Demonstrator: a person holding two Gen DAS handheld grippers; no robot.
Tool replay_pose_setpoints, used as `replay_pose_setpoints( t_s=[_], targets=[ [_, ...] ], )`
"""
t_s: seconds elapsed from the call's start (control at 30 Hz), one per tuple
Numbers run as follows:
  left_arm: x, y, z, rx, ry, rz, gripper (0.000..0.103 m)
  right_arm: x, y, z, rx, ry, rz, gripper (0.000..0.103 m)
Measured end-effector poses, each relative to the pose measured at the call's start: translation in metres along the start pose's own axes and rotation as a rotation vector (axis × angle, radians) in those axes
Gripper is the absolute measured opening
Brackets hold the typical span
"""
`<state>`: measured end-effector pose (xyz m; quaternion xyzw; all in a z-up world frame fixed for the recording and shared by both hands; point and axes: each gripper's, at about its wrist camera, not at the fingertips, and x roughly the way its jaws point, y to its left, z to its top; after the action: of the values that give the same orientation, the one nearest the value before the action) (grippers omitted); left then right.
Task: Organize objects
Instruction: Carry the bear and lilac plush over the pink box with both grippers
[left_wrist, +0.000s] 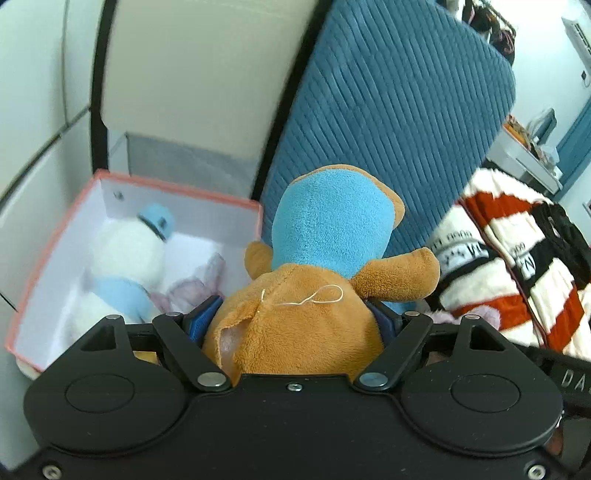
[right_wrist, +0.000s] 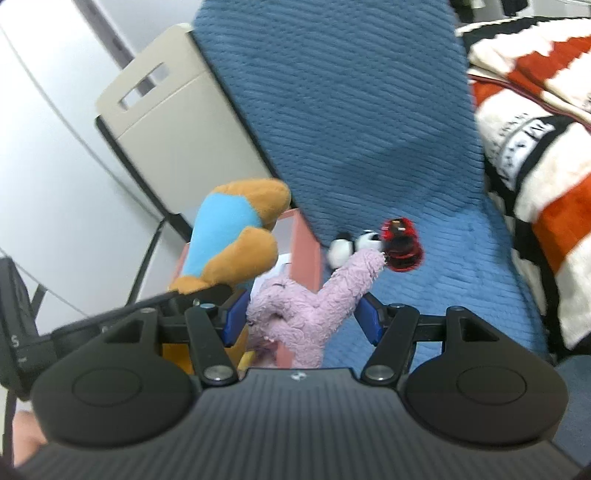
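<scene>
My left gripper (left_wrist: 295, 314) is shut on an orange-brown plush toy with a light blue head (left_wrist: 306, 295), its blue pads pressing the body from both sides. It hangs beside a pink-rimmed white box (left_wrist: 184, 192), which holds a white plush with a blue cap (left_wrist: 125, 251) and a pale lilac plush (left_wrist: 199, 284). My right gripper (right_wrist: 303, 321) is shut on a lilac plush toy (right_wrist: 314, 306) with one limb sticking up. The orange-and-blue plush (right_wrist: 229, 236) shows to its left, next to the box corner (right_wrist: 304, 251).
A blue corduroy cushion (left_wrist: 399, 110) stands behind, over the blue seat (right_wrist: 461, 277). A small red-and-black toy (right_wrist: 402, 243) and a black-and-white toy (right_wrist: 343, 251) lie on the seat. A red, white and black striped blanket (left_wrist: 517, 258) lies at the right. A beige bin (right_wrist: 177, 118) stands by the wall.
</scene>
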<state>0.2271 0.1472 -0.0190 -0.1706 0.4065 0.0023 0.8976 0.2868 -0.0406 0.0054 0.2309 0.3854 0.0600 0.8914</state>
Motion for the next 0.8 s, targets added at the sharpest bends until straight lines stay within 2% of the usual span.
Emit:
replay_pose_setpoints(
  t_s=[0.2,0.43,0.8],
  targets=[
    [-0.025,0.032,0.028,-0.007,-0.060,0.023,0.080,0.013,0.037,0.013,-0.035,0.008,0.045,0.064],
    [-0.036,0.076,0.047,-0.037,-0.091,0.052,0.080,0.038,0.076,0.024,-0.076,0.018,0.060,0.064],
    [0.001,0.144,0.044,-0.097,-0.016,0.089,0.080,0.108,0.104,0.009,-0.089,0.122,0.039,0.064]
  ],
)
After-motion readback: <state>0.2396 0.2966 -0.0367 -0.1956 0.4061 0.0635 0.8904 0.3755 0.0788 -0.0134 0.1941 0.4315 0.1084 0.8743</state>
